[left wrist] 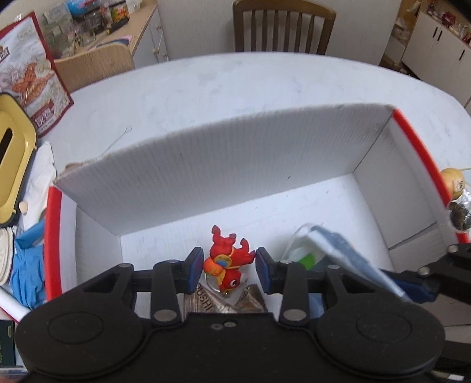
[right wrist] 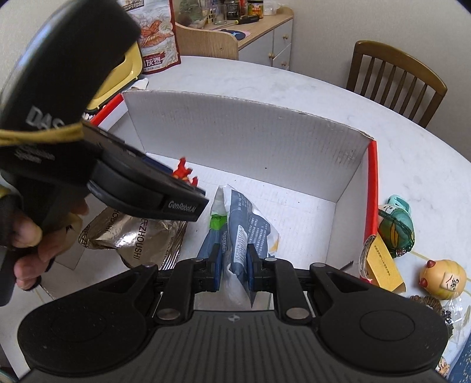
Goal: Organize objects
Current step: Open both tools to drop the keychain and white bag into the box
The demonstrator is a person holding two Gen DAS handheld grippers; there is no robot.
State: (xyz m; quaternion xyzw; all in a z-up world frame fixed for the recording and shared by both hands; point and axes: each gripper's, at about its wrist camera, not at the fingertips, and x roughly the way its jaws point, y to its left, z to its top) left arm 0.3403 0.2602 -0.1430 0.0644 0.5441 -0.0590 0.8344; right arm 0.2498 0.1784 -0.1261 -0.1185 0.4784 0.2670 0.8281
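My left gripper (left wrist: 229, 269) hangs over the white box with red edges (left wrist: 206, 173). Its pads press both sides of a red toy figure (left wrist: 228, 260), which hangs upside down with a key ring under it. In the right wrist view only the toy's red tips (right wrist: 184, 169) show behind the left gripper's body. My right gripper (right wrist: 234, 265) is shut on a blue and white packet (right wrist: 243, 227), held low inside the box (right wrist: 250, 132). The same packet (left wrist: 338, 250) juts in from the right in the left wrist view. A silver snack bag (right wrist: 138, 235) lies on the box floor.
Left of the box lie a yellow tissue box (left wrist: 11, 159), a red snack pouch (left wrist: 32, 79) and blue gloves (left wrist: 23, 265). On its right are a green pouch (right wrist: 396, 227), a yellow carton (right wrist: 382, 265) and a round doll head (right wrist: 444, 277). A wooden chair (left wrist: 282, 26) stands beyond the table.
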